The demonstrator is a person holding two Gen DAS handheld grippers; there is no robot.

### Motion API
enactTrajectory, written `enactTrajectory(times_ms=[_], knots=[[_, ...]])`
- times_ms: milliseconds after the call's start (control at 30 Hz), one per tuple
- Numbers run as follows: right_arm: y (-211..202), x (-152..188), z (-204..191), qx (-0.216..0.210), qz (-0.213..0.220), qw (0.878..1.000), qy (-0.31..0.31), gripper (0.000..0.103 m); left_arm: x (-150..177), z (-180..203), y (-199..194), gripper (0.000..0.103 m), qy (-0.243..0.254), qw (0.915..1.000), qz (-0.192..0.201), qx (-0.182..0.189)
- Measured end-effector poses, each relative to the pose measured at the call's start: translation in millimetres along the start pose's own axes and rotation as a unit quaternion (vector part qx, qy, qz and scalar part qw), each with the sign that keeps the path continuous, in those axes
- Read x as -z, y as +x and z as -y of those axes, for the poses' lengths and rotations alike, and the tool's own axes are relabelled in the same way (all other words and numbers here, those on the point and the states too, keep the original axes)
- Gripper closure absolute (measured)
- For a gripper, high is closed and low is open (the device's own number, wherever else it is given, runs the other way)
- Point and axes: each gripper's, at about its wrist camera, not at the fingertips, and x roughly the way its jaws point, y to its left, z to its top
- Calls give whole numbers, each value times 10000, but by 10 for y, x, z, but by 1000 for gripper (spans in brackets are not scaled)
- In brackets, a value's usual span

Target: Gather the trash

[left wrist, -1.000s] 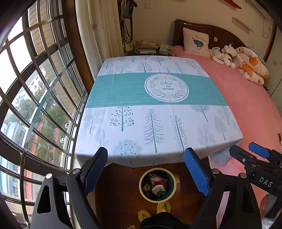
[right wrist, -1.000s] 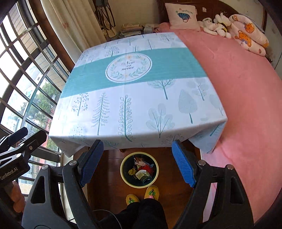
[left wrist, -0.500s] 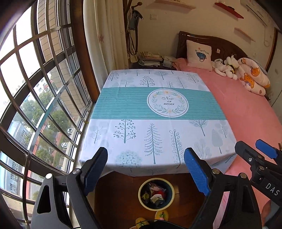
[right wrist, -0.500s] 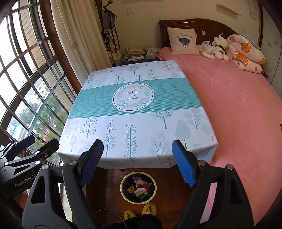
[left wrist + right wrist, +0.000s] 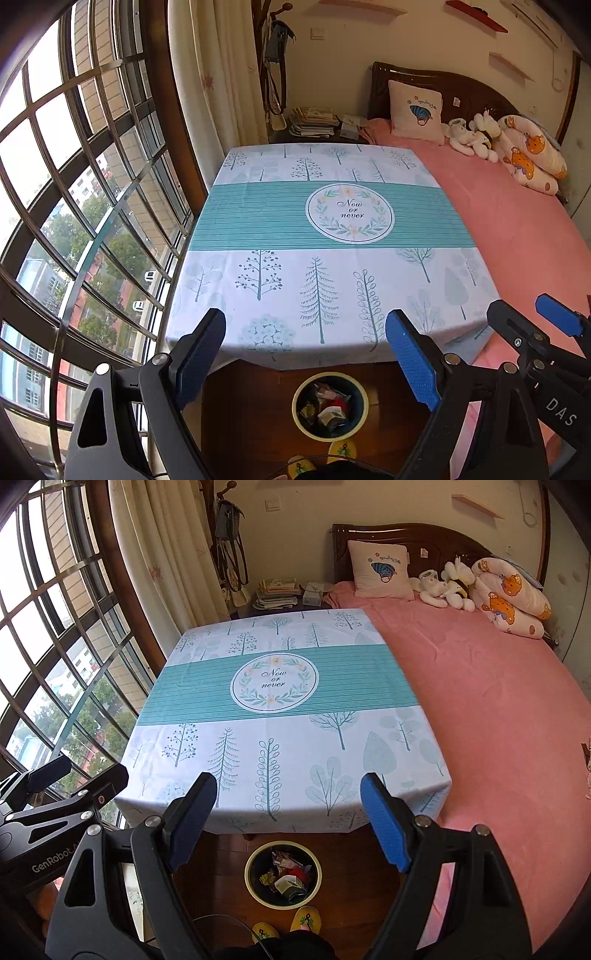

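A round bin with a yellow rim [image 5: 330, 407] stands on the wooden floor just in front of the table; it also shows in the right wrist view [image 5: 283, 876]. Crumpled wrappers and paper [image 5: 286, 875] lie inside it. My left gripper [image 5: 304, 354] is open and empty, held high above the bin and the table's near edge. My right gripper [image 5: 288, 814] is open and empty, beside the left one. The right gripper shows at the right edge of the left wrist view [image 5: 532, 332]; the left gripper shows at the left edge of the right wrist view [image 5: 70, 779].
The table carries a white and teal tree-print cloth [image 5: 325, 236]. A pink bed [image 5: 491, 701] with a pillow and plush toys lies right. A barred window [image 5: 74, 221] and curtain are left. A nightstand with books [image 5: 314, 120] stands behind. Yellow slippers [image 5: 291, 923] are below.
Both grippers have risen and tilted up, so more of the room's far wall shows and the table and bin sit lower in view. Both jaws stay open.
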Motion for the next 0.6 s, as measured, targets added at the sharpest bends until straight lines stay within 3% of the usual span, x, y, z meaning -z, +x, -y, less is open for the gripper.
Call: enactTrajectory(times_ms=[600], knots=[[107, -33, 96, -81, -28, 9999, 59, 25, -40, 19, 160, 13, 110, 9999, -80, 42]])
